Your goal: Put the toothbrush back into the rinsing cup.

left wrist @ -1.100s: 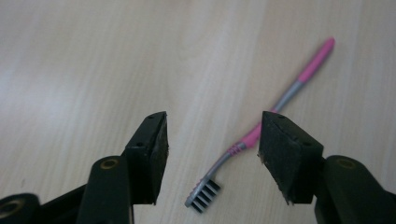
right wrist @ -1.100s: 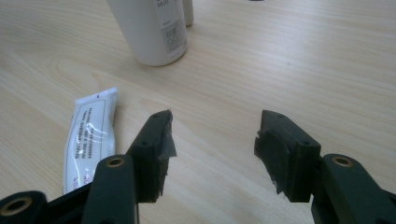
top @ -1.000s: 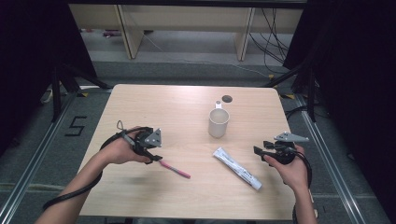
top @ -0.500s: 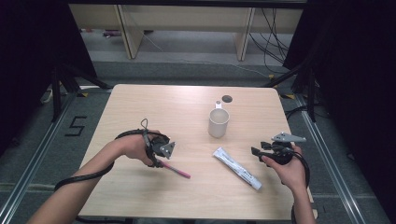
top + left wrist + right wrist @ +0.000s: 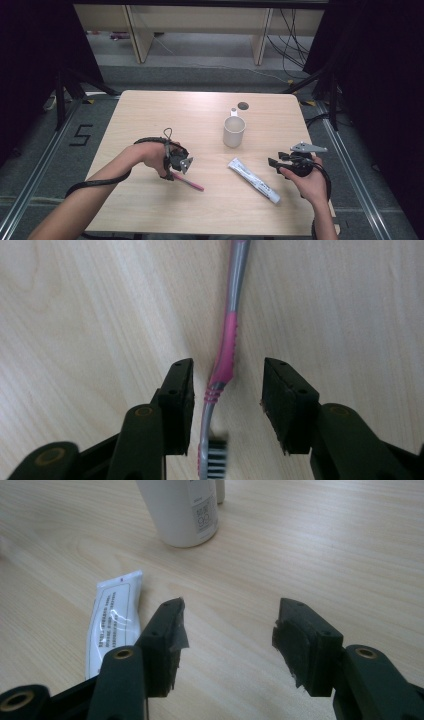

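A pink and grey toothbrush lies on the wooden table, left of centre. My left gripper points down over its head end. In the left gripper view the toothbrush runs between the two pads, which stand apart from it on both sides; the jaws have just been closing, with gaps still showing. My right gripper is held open above the table at the right with nothing between its fingers. A white toothpaste tube lies just left of it.
A white mug stands upright behind the tube, near the table's middle. A small dark round spot and a small white piece sit behind the mug. The table's right edge is close to my right hand.
My left hand has moved right and slightly down, bringing its gripper over the toothbrush's head end. The right hand and gripper have stayed where they were.
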`<state>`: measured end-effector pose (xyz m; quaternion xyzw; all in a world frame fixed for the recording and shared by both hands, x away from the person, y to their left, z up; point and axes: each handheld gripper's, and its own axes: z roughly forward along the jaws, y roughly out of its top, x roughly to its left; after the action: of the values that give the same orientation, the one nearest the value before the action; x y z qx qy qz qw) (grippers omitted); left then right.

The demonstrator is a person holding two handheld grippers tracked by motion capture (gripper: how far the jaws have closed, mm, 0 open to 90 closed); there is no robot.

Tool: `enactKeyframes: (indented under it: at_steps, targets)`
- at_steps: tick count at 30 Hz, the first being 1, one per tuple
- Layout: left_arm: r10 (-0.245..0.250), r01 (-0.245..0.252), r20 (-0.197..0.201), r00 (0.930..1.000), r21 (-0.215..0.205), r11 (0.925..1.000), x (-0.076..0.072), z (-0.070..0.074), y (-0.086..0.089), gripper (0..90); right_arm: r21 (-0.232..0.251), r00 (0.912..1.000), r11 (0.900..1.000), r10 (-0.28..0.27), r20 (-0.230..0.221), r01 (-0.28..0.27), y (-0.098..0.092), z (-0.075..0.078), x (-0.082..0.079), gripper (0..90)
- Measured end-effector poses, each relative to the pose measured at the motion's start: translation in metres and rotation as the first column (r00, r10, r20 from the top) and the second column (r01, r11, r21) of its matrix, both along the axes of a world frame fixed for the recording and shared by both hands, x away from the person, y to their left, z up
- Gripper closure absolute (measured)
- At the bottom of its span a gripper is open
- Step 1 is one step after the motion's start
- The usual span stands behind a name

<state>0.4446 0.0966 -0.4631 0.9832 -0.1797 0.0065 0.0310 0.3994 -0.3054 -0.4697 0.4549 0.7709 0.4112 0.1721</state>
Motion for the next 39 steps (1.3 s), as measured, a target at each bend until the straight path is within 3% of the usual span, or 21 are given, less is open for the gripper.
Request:
enactKeyframes:
  at_steps: [2,4,5,6,7,13,15,17,19,23,24,25,27,28,32,33,34,35,36,37,39]
  targets:
    - [-0.009,0.01,-0.009,0.9999,0.006,0.9999,-0.001,-0.002,-0.001,57.4,0.025,0.9998,1.0,-0.009,-0.02,0.009,0.002,0.0,-0.001,45.4]
    - [-0.017,0.018,-0.009,0.9998,0.02,0.9996,-0.001,-0.004,-0.002,57.8,0.02,0.9997,1.0,-0.011,-0.022,0.011,0.002,0.0,-0.001,45.4]
    - [-0.022,0.023,-0.012,0.9997,0.03,0.9993,-0.001,-0.006,-0.002,58.3,0.016,1.0,1.0,0.004,0.004,-0.004,0.001,-0.001,0.0,45.4]
    - [-0.026,0.026,-0.013,0.9996,0.038,0.9989,-0.001,-0.006,-0.002,58.8,0.03,0.9997,1.0,0.0,-0.022,0.001,0.003,-0.001,-0.001,45.4]
    - [-0.026,0.027,-0.014,0.9995,0.04,0.9988,0.0,-0.008,-0.002,59.3,0.041,0.9998,0.999,0.002,-0.021,-0.001,0.004,-0.002,-0.001,45.4]
    - [-0.036,0.037,-0.03,0.9989,0.052,0.998,0.003,-0.011,-0.002,63.9,0.007,0.9999,1.0,0.011,-0.002,-0.011,0.003,-0.001,0.0,45.4]
    - [-0.039,0.04,-0.029,0.9988,0.054,0.9977,0.004,-0.013,-0.003,66.0,0.042,0.9999,0.999,0.004,-0.009,-0.003,0.006,-0.003,0.0,45.4]
    - [-0.044,0.046,-0.032,0.9985,0.061,0.997,0.003,-0.015,-0.003,67.4,0.012,0.9999,1.0,0.011,-0.009,-0.011,0.004,-0.002,0.0,45.4]
    - [-0.047,0.049,-0.036,0.9982,0.057,0.9971,0.003,-0.015,-0.004,69.1,0.034,0.9998,0.999,0.017,-0.003,-0.017,0.005,-0.003,0.001,45.4]
    - [-0.051,0.054,-0.044,0.9977,0.056,0.997,0.002,-0.015,-0.004,74.9,0.034,0.9998,0.999,0.021,-0.003,-0.021,0.005,-0.003,0.001,45.4]
    - [-0.053,0.055,-0.044,0.9976,0.057,0.9969,0.002,-0.015,-0.004,74.9,0.023,0.9996,1.0,0.002,-0.029,-0.001,0.006,-0.002,-0.001,45.4]
    - [-0.052,0.055,-0.049,0.9974,0.061,0.9966,0.002,-0.015,-0.004,77.6,-0.004,0.9999,1.0,0.015,-0.006,-0.015,0.004,-0.002,0.0,45.4]
    - [-0.061,0.064,-0.05,0.9969,0.065,0.9958,0.001,-0.015,-0.005,79.7,0.026,0.9996,0.999,0.026,-0.013,-0.026,0.007,-0.004,0.001,45.4]
    - [-0.067,0.07,-0.046,0.9967,0.067,0.9953,0.0,-0.015,-0.005,79.8,0.027,0.999,1.0,0.014,-0.043,-0.012,0.008,-0.003,-0.001,45.4]
    - [-0.057,0.061,-0.064,0.9963,0.065,0.996,-0.004,-0.015,-0.004,80.1,0.018,0.9993,0.999,0.034,-0.012,-0.034,0.009,-0.004,0.001,45.6]
    - [-0.054,0.058,-0.064,0.9965,0.063,0.9963,-0.005,-0.014,-0.003,80.1,0.037,0.9989,0.999,0.029,-0.038,-0.027,0.011,-0.003,-0.001,45.7]
    - [-0.048,0.052,-0.061,0.997,0.06,0.9969,-0.005,-0.013,-0.003,80.1,-0.005,0.9993,1.0,0.031,-0.022,-0.031,0.01,-0.001,-0.001,45.8]
    - [-0.046,0.049,-0.053,0.9975,0.058,0.9971,-0.005,-0.011,-0.002,80.1,-0.003,0.9991,0.999,0.032,-0.028,-0.032,0.011,0.0,-0.002,46.1]
    - [-0.038,0.04,-0.051,0.998,0.048,0.998,-0.006,-0.008,0.0,80.1,-0.029,0.9985,0.998,0.054,-0.006,-0.054,0.011,0.0,-0.001,46.4]
    - [-0.032,0.034,-0.047,0.9984,0.041,0.9986,-0.007,-0.006,0.001,80.1,-0.005,0.998,0.998,0.06,-0.021,-0.06,0.014,0.001,-0.003,46.7]
    - [-0.023,0.025,-0.039,0.9989,0.029,0.9993,-0.009,0.001,0.004,80.1,-0.022,0.9952,0.995,0.097,-0.011,-0.097,0.018,0.004,-0.005,47.2]
